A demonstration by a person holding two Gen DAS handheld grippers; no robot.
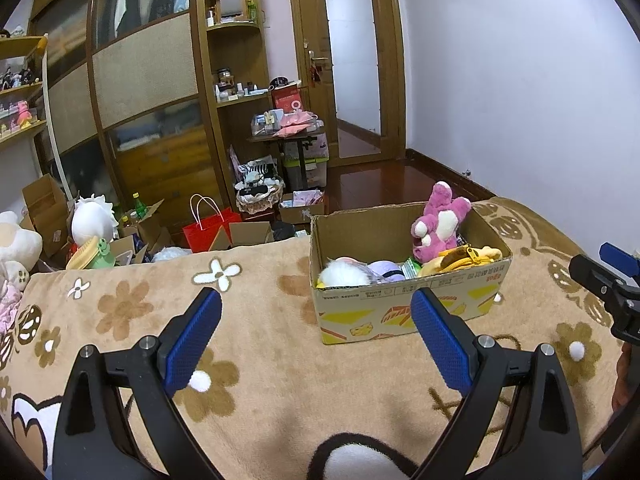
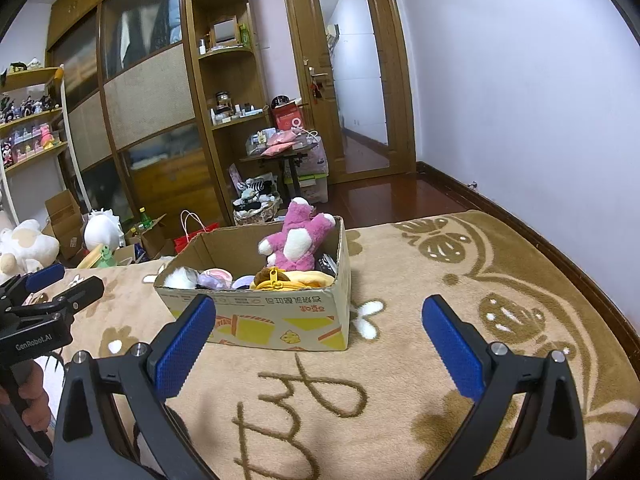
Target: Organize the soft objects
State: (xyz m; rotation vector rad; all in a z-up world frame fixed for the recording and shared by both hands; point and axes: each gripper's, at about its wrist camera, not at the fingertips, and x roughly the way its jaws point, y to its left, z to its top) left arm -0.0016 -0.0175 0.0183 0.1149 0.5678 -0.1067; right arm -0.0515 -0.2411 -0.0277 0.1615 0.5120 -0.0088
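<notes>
A cardboard box (image 1: 408, 308) stands on the tan flowered blanket (image 1: 260, 320); it also shows in the right wrist view (image 2: 280, 312). In it sit a pink plush bear (image 1: 438, 222), upright at the far right corner, a white furry toy (image 1: 346, 274), a purple toy (image 1: 386, 270) and a yellow zippered toy (image 1: 464, 260). The bear (image 2: 298, 240) shows in the right wrist view too. My left gripper (image 1: 316, 336) is open and empty, in front of the box. My right gripper (image 2: 320, 340) is open and empty, just right of the box's front.
Beyond the blanket's far edge the floor holds boxes, a red bag (image 1: 210, 230), a white plush (image 1: 92, 222) and a cream plush (image 1: 16, 248). A wardrobe, shelves and a small loaded table (image 1: 292, 136) stand behind. A door (image 1: 352, 68) is at the back.
</notes>
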